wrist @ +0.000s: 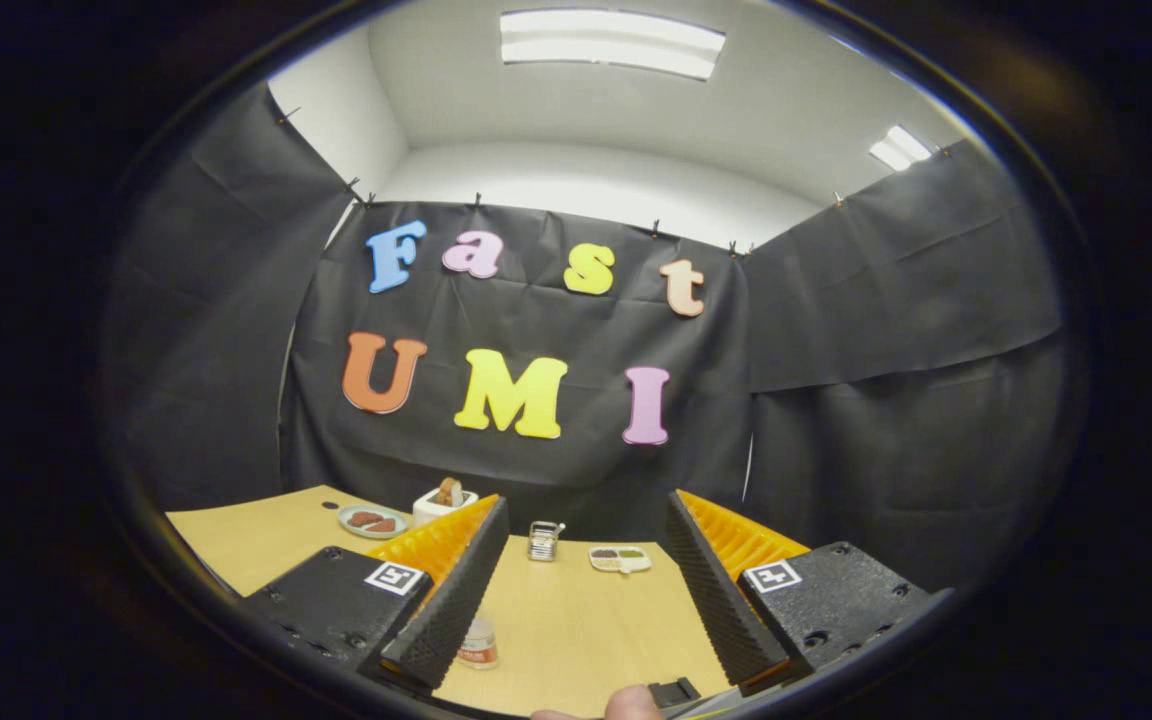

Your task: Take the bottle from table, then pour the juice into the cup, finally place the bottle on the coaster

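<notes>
Black cloth walls the booth on three sides, under ceiling lights, and below it lies a pale wood counter (pixel 576 630). My claw (pixel 581 610) is held high over the counter, fingers spread wide apart with nothing between them; the left finger (pixel 451 600) and the right finger (pixel 716 590) frame bare wood. The step in hand, as I judge it, is the approach to the bottle (pixel 479 643). It stands upright on the counter just inside the left finger, partly hidden behind that finger's tip. It looks small, with a pale body and a reddish band low down; I cannot tell its cap or fill level. To do this well I should drop the claw and shift left until the bottle sits midway between the fingers, then close on the body, keeping it upright. Beyond the bottle, toward the back wall, are a small metal rack (pixel 542 541) and a small tray (pixel 620 559); left of these stand a plate (pixel 372 521) and a white toaster (pixel 443 503). I cannot pick out the cup or the coaster from here.
</notes>
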`<state>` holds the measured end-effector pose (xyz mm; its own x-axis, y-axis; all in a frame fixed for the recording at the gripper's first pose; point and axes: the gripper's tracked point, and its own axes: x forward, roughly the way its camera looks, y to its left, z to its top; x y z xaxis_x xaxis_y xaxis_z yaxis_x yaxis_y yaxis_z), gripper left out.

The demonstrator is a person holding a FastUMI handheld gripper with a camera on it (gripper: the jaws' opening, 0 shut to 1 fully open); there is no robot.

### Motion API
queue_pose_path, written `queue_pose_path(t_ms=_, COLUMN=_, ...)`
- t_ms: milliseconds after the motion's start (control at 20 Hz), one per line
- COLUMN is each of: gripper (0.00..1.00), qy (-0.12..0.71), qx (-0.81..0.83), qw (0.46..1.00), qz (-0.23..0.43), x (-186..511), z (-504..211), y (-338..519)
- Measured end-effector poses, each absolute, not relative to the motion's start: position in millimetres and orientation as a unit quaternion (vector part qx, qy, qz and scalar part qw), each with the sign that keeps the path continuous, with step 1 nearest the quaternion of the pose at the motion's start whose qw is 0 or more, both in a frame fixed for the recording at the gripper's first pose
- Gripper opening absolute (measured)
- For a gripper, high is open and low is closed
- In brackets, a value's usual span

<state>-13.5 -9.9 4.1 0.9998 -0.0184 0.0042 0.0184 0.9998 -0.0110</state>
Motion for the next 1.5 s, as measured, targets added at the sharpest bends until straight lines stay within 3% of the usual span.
queue_pose_path(t_ms=850, gripper=1.0, qy=0.033, qx=0.018, qw=0.998, qz=0.046, x=-11, z=-27, y=12)
queue_pose_path(t_ms=1500, gripper=1.0, qy=0.172, qx=0.043, qw=0.978, qz=0.107, x=-3, z=-168, y=65)
